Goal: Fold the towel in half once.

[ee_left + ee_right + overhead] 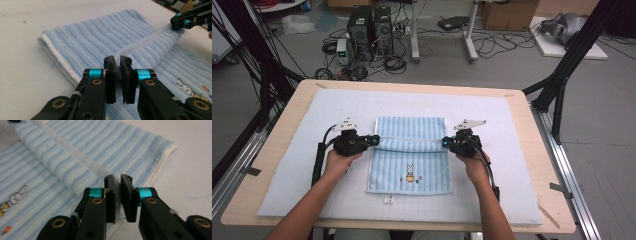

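Observation:
A light blue striped towel (412,167) with a small rabbit picture (410,171) lies in the middle of the mat. Its far part is lifted into a ridge (412,144) stretched between the two grippers. My left gripper (375,140) pinches the ridge's left end, and in the left gripper view its jaws (118,72) are shut on a thin edge of the towel (105,37). My right gripper (446,143) holds the right end, its jaws (117,195) closed on the towel (75,157) hem. The right gripper (181,22) appears far off in the left gripper view.
A pale blue mat (512,150) covers most of the wooden table (542,165). Black frame legs (562,75) stand at both sides. Computer towers (369,27), cables and boxes sit on the floor beyond the far edge.

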Available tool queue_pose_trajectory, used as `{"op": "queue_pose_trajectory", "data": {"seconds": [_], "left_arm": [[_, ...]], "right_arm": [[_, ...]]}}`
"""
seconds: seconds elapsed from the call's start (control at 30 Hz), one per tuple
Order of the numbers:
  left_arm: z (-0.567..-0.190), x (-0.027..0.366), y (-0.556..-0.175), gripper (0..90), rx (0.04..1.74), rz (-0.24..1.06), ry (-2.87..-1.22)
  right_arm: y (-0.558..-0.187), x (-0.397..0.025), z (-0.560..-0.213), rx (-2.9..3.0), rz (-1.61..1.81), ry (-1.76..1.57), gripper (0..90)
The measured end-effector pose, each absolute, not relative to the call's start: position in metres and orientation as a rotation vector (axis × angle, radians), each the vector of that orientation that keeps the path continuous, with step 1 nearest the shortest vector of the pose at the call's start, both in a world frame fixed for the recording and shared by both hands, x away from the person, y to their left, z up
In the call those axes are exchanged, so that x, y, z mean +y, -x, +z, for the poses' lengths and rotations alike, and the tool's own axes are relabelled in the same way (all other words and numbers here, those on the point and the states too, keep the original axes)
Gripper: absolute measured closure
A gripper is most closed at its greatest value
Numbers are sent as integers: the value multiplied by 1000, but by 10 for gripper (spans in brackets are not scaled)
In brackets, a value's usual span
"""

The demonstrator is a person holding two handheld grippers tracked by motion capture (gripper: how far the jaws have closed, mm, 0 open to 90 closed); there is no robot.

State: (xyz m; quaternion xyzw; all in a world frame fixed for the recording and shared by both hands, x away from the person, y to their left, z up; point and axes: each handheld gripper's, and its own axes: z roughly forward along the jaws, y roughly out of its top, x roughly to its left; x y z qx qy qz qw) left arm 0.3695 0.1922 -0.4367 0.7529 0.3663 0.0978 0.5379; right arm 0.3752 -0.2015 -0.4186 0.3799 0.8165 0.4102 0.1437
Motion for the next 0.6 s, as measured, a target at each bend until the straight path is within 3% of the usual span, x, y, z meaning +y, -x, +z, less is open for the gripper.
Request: {"op": "queue_pose_trajectory", "data": {"seconds": [0.6], "left_arm": [[-444,198,-294,829,792,234,-1805]], "right_arm": [[-292,-211,-427,2338,1290,-1015,832]]}}
